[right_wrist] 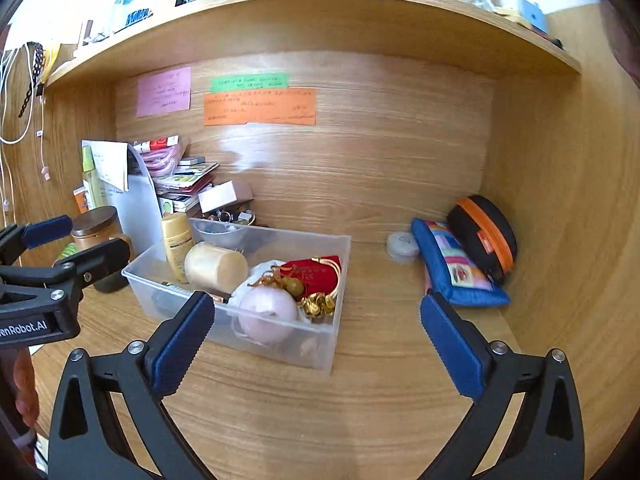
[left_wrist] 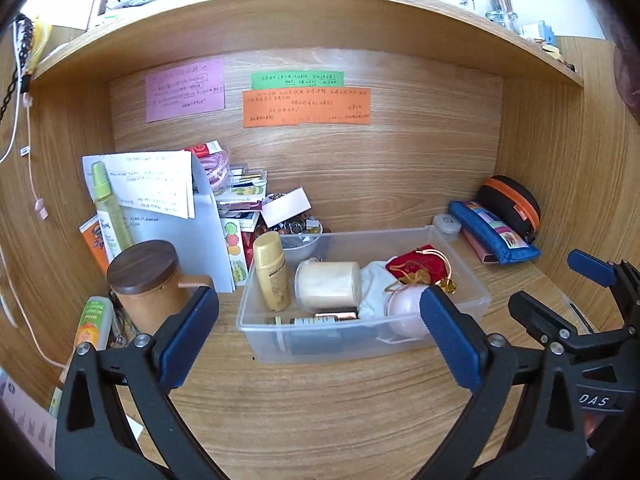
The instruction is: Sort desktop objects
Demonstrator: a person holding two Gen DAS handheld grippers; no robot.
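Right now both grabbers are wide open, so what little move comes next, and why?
Probably ease the right gripper toward the blue fabric pouch. It lies loose on the wooden desk, outside the clear plastic bin, and the open jaws hold nothing.

Wood-grain desk (left_wrist: 320,408) and back panel (left_wrist: 400,152), smooth, faintly glossy. Clear plastic bin (left_wrist: 460,292). Matt dark wooden lid (left_wrist: 142,266). Red velvety cloth pouch (right_wrist: 316,278). Blue fabric case (right_wrist: 456,268). Coloured paper notes (left_wrist: 306,106). Gripper pads (left_wrist: 448,336) ribbed blue.
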